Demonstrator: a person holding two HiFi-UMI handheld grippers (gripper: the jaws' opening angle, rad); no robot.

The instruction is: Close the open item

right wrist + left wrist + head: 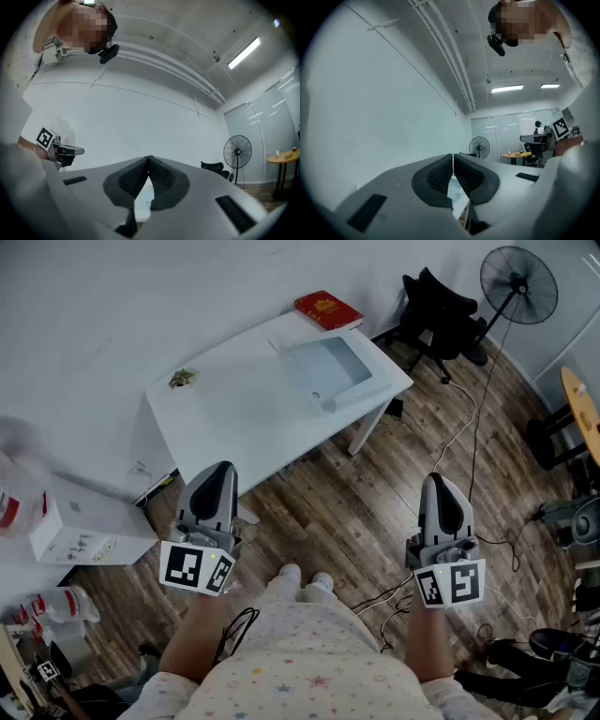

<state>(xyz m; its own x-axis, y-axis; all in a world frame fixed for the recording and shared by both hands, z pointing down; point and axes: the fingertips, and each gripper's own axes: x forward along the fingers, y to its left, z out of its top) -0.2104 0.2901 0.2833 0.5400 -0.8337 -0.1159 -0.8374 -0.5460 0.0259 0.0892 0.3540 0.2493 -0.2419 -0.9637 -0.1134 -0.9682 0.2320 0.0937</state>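
Two grippers hover in the head view, left gripper [217,474] and right gripper [441,486], well short of the white table [234,418]; the open clear box [328,371] lies there near a red book [327,310]. Left gripper view: pads [440,176] pressed together, nothing between. Right gripper view: pads [133,178] touching, empty.

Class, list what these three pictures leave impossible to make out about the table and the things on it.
Head view: the pale boxy item on the table is too small to show any lid or hinge.
Head view: the small dark object is too small to identify.
Both gripper views: shut jaws hide nearly all the table.
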